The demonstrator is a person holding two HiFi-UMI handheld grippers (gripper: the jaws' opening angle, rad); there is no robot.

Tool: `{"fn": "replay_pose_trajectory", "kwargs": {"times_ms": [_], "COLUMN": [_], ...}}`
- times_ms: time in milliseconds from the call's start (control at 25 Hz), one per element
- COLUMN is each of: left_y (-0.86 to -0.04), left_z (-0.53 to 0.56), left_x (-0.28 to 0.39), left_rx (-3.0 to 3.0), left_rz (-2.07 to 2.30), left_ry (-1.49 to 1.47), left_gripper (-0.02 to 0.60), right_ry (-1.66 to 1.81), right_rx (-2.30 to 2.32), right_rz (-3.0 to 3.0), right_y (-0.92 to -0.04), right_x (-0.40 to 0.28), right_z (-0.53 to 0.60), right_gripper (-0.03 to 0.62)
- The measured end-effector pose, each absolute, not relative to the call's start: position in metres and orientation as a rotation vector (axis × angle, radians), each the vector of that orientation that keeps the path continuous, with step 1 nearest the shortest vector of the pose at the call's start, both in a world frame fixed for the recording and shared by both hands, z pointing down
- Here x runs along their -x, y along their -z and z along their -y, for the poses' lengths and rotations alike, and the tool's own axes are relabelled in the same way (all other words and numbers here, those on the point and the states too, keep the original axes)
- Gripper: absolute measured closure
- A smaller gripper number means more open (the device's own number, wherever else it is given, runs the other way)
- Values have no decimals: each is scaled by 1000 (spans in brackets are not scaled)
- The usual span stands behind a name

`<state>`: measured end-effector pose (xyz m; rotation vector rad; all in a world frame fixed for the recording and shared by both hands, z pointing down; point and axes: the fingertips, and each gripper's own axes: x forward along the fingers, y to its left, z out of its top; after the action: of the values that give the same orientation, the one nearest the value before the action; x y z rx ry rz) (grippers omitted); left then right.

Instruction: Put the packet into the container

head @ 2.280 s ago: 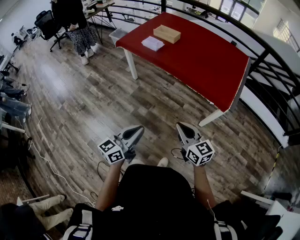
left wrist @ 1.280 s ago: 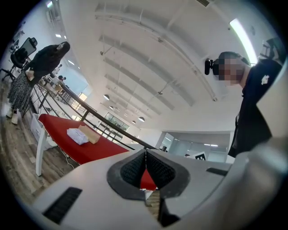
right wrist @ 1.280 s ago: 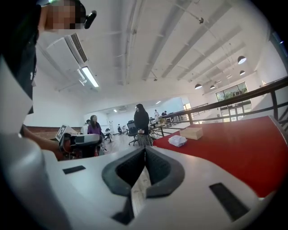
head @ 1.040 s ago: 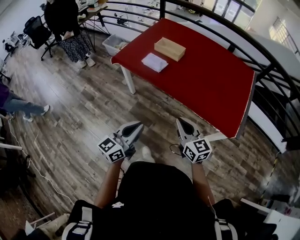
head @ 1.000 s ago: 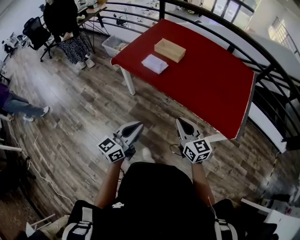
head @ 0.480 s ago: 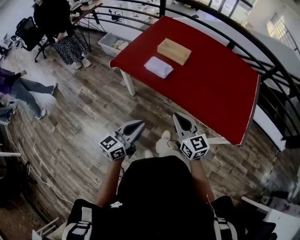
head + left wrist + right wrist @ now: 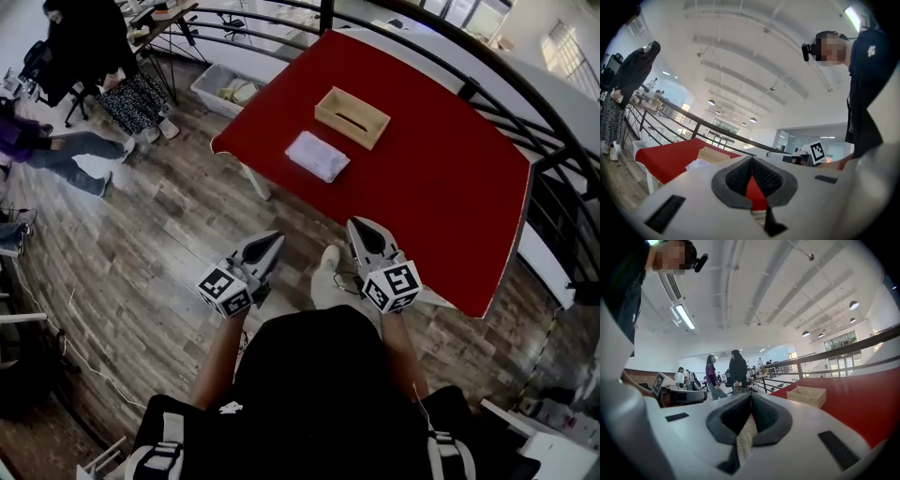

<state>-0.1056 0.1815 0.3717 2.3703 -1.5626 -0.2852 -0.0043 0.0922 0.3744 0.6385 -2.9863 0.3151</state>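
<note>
Left gripper [image 7: 272,241], right gripper [image 7: 358,228]: jaws together, empty. We should open one before reaching the flat white packet [image 7: 318,156] near the shallow wooden container [image 7: 352,117].

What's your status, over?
Both shut, empty: left gripper, right gripper, short of the red table. White packet on it, beside container. No obstruction seen.
</note>
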Motion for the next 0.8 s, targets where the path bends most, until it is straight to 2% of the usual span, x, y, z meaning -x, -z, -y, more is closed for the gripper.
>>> {"fn": "replay_pose_trajectory", "kwargs": {"times_ms": [360,800], "left_y": [-360,-357], "left_z": [-68,38], "left_x": [134,157], "left_rx": [-2358,-2302], "left_rz": [1573,1607], "left_ry": [321,253], "left_gripper": [571,571], "right_ry": [-222,-374], "right_rx": [-517,-457], "right_rz": [2979,2992], "right_y": [-363,-374], "right_x": [46,74], "right_z": [19,112], "right_gripper": [574,574]}}
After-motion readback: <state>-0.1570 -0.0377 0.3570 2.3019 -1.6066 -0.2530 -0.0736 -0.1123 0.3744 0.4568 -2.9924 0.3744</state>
